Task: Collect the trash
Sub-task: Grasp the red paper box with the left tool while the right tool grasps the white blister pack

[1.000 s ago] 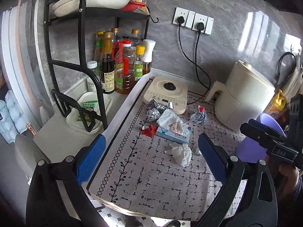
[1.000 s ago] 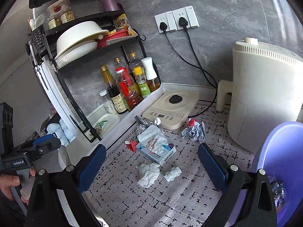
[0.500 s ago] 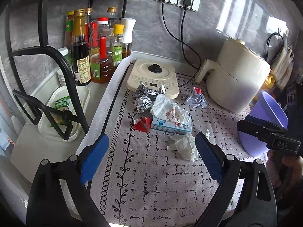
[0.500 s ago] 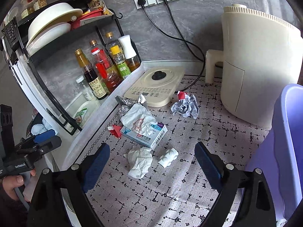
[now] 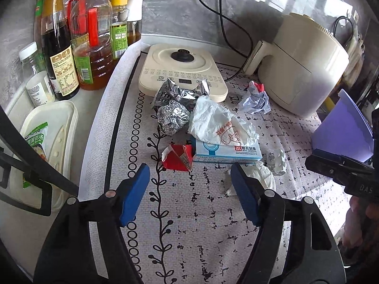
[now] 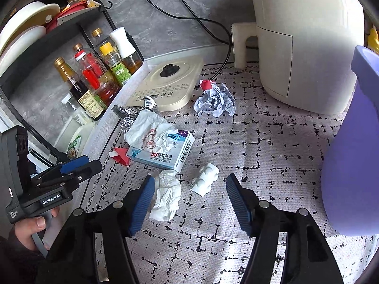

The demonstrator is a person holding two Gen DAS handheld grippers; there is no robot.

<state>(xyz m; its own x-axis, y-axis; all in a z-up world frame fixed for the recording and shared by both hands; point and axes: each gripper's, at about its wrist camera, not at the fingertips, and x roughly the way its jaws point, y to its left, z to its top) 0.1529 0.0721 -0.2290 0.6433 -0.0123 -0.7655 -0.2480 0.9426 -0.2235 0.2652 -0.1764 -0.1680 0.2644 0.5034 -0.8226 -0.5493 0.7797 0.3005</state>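
Now both jaws are closing with nothing yet between them, the left gripper (image 5: 190,184) aimed at the red scrap (image 5: 176,158) beside the medicine box (image 6: 163,152), the right gripper (image 6: 189,195) at the white wad (image 6: 205,178) near that box, presumably for binning.

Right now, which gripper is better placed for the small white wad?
Right. The small white wad lies just ahead of the right gripper, whose jaws are closing with nothing between them yet; the left gripper faces the red wrapper.
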